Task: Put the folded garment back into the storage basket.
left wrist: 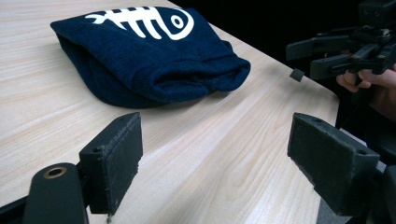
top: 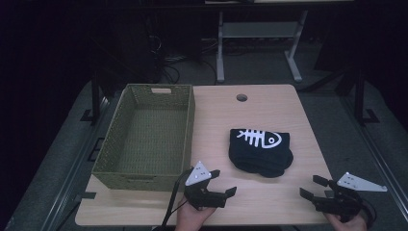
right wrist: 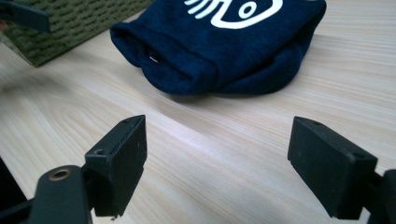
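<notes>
A folded dark blue cloth (top: 260, 151) with a white fishbone print lies on the right half of the table (top: 211, 125), roughly midway between the near and far edges. Its longer side runs across the table, left to right; the print's fish head sits toward the right, the bones toward the left. The rounded, folded edge faces the person, and in both gripper views that near edge shows stacked layers of fabric.

The left gripper (top: 224, 185) is spread wide, jaws well apart and holding nothing. It hovers near the front edge, just left of the cloth's near-left corner, its jaws aimed to the right. In the left gripper view the cloth (left wrist: 149, 56) lies ahead and left of the gap between the jaws, with bare wood between.

The right gripper (top: 313, 187) is also released wide and empty, near the front right corner of the table, jaws pointing left toward the cloth. In the right gripper view the cloth (right wrist: 224, 46) lies straight ahead, apart from the jaws.

Bare tabletop lies in front of the cloth between the two grippers, and more beyond it up to a round hole (top: 241, 97) near the far edge. A green woven basket (top: 120, 129), empty, takes up the left half, near the cloth's left side but not touching it. The table's right edge is near the cloth.
</notes>
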Motion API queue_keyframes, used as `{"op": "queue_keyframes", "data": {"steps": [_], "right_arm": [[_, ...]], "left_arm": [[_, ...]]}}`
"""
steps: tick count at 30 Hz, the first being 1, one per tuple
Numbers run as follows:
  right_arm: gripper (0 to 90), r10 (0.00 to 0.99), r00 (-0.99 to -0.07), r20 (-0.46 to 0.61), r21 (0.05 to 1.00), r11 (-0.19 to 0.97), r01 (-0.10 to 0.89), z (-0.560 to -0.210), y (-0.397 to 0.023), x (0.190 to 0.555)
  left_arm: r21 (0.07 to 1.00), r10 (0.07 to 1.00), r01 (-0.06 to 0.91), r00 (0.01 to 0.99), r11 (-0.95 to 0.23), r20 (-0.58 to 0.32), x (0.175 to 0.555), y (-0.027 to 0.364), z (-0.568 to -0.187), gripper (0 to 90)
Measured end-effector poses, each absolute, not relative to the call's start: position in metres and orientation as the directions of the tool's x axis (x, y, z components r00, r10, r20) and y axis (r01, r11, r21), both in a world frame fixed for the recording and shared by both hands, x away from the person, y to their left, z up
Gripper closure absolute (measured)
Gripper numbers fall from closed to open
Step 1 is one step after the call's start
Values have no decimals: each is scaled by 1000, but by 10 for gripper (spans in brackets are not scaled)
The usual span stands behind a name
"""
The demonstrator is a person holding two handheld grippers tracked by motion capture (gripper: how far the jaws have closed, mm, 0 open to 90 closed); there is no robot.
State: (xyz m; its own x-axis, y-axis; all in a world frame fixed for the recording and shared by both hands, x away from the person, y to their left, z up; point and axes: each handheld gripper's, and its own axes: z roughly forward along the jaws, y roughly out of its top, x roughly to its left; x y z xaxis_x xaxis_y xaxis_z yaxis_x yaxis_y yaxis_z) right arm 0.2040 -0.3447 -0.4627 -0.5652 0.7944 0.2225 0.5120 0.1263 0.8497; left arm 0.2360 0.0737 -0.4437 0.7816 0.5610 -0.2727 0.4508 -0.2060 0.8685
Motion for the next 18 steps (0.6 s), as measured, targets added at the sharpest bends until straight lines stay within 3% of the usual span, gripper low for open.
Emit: {"op": "queue_keyframes", "data": {"steps": [18], "right_arm": [[193, 802, -547, 239, 841, 111, 529, -447, -341, 235]], "left_arm": [[862, 609, 475, 741, -178, -283, 265, 60, -439, 185]]}}
